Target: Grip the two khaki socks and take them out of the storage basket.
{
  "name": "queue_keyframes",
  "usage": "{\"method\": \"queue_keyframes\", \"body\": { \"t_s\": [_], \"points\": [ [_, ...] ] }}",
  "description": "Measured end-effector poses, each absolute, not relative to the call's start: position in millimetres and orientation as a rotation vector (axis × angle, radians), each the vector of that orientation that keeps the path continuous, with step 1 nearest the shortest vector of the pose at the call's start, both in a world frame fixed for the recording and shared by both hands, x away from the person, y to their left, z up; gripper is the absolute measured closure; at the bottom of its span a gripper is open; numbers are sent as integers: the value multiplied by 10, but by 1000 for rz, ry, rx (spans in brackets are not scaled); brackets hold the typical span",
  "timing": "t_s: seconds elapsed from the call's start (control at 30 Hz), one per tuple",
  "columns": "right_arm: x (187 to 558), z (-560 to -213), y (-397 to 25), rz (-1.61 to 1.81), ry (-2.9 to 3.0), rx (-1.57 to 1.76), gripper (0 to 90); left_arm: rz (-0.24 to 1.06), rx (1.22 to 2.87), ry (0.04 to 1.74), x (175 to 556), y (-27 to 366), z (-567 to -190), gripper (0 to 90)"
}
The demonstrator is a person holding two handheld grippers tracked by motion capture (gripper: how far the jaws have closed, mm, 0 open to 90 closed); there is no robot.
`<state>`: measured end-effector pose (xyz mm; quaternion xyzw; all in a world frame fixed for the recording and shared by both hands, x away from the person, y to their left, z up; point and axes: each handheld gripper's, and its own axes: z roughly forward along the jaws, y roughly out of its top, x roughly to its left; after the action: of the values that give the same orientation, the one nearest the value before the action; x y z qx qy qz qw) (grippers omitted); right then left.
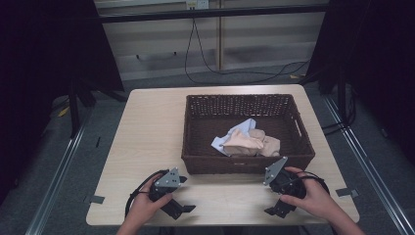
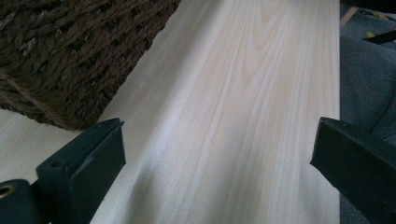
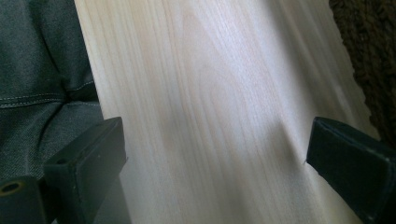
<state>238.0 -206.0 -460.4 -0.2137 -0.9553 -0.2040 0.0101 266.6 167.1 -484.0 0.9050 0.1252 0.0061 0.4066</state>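
We rest both tongs on the worktop (image 1: 147, 127). The wicker basket (image 1: 195, 161) stands just ahead of them, between the two, holding crumpled cloths (image 1: 244, 142). The left tongs (image 1: 182, 209) and the right tongs (image 1: 275, 211) each stand wide open, gripping nothing.

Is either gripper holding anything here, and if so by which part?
Nothing is held. The left gripper and right gripper are both open over the pale wooden table, nothing between their fingers.
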Motion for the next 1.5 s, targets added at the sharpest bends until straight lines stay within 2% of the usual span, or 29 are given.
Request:
{"method": "queue_keyframes", "body": {
  "t_s": [0.7, 1.5],
  "points": [
    [2489, -4369, -1884, -545, -2958, -644, 47, 13, 2283, 318, 2667, 1674, -4837, 24],
    [2630, -3726, -1892, -487, -2971, -617, 41, 12, 2276, 322, 2670, 1673, -4838, 24]
  ]
}}
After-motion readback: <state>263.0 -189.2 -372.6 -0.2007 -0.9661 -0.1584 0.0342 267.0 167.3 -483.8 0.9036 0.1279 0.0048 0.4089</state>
